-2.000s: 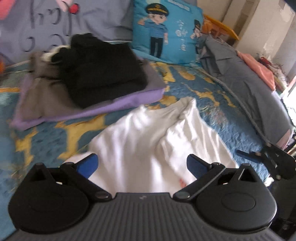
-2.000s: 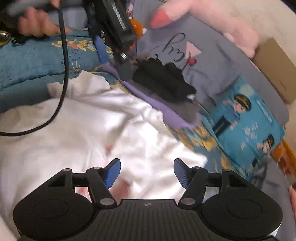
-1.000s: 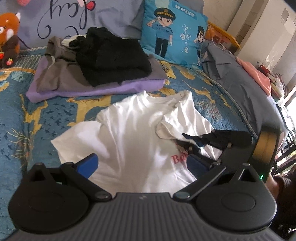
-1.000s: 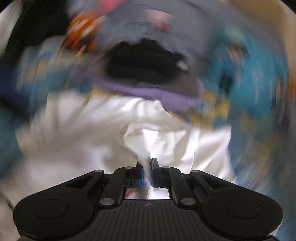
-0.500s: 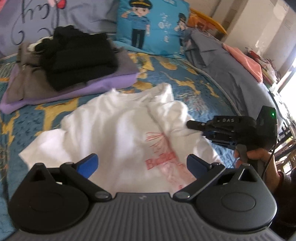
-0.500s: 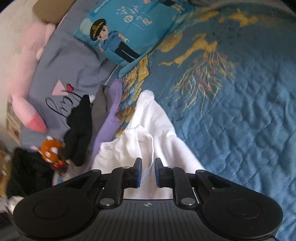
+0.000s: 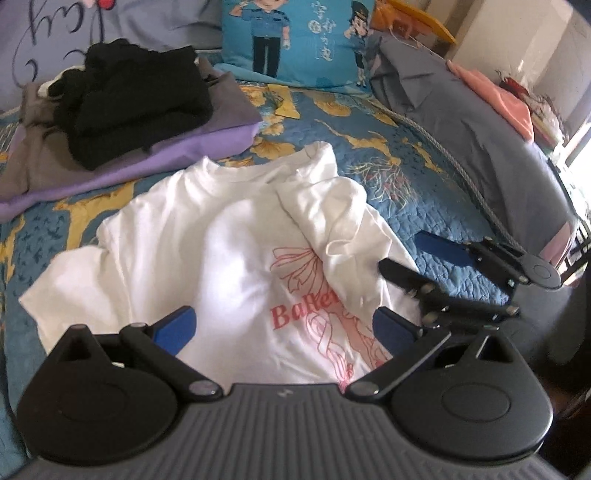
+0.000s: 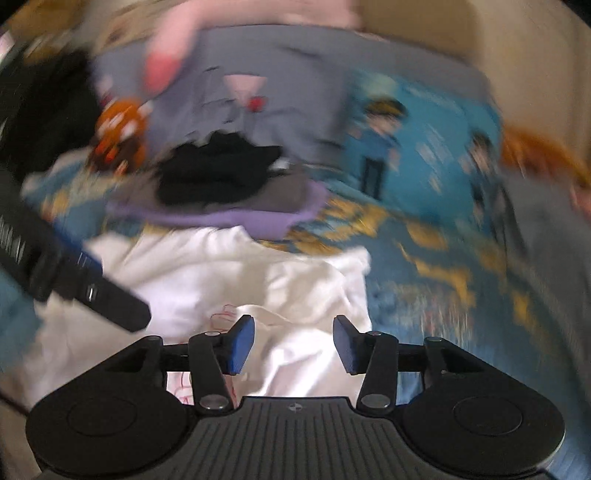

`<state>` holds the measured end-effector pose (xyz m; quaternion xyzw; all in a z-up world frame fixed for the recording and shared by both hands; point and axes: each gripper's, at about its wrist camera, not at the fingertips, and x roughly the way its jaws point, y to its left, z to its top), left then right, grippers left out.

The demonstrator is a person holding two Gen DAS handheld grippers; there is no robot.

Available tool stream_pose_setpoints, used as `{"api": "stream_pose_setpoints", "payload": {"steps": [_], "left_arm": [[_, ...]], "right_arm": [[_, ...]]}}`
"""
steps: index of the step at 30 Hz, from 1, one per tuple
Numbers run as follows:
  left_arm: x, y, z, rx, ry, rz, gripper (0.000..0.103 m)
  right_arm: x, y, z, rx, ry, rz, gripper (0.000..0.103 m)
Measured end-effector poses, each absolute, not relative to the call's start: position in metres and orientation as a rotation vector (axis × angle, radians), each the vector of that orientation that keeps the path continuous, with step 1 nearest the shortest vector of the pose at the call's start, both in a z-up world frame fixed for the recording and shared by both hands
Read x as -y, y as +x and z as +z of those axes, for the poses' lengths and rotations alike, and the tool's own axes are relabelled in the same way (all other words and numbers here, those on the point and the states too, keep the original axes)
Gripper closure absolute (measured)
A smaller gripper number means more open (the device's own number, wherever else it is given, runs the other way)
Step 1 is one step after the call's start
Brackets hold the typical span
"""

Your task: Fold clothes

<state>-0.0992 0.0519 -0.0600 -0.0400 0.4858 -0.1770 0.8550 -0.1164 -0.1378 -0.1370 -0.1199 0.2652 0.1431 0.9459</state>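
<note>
A white T-shirt (image 7: pixel 229 251) with a pink "Ballet" print lies face up on the blue bedspread (image 7: pixel 399 177). Its right sleeve (image 7: pixel 332 206) is crumpled inward over the chest. My left gripper (image 7: pixel 282 326) hovers open over the shirt's lower hem with nothing between its fingers. My right gripper (image 7: pixel 417 258) stands open at the shirt's right edge, holding nothing. The blurred right wrist view shows the right gripper (image 8: pixel 293 343) open above the white T-shirt (image 8: pixel 295 280). In that view the left gripper (image 8: pixel 92 288) reaches in from the left.
A stack of folded clothes (image 7: pixel 129 96), black on grey on purple, sits behind the shirt. A blue cartoon pillow (image 7: pixel 291 40) and a grey lettered pillow (image 7: pixel 55 33) lean at the back. A grey duvet (image 7: pixel 480 140) lies along the right. An orange plush toy (image 8: pixel 118 129) is at the back left.
My right gripper was shut on a fold of the white shirt; it has opened and let go. The shirt now lies flatter with more of its print showing. The left gripper stayed open.
</note>
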Motion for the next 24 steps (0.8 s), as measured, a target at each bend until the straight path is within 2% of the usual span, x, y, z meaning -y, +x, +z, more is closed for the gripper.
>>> {"api": "stream_pose_setpoints", "payload": {"steps": [5,10,17,20,24], "left_arm": [[-0.066,-0.108,-0.058,-1.036,-0.072,-0.349,0.000],[-0.073,-0.112,-0.056,-1.028,-0.083,-0.352,0.000],[-0.068,-0.112,-0.061,-1.029,-0.110,-0.375,0.000],[-0.066,-0.112,-0.062,-1.032,-0.105,-0.384,0.000],[-0.066,-0.110,-0.064,-1.042,-0.109,-0.381,0.000]], "right_arm": [[0.120,-0.103,-0.137,-0.581,-0.463,0.442,0.058],[0.131,-0.077,-0.133,-0.676,-0.616,0.661,0.051],[0.163,-0.041,-0.134,-0.914,-0.427,0.823,0.052],[0.175,-0.036,-0.133,-0.977,-0.346,0.862,0.058],[0.180,-0.045,-0.131,-0.980,-0.302,0.873,0.082]]}}
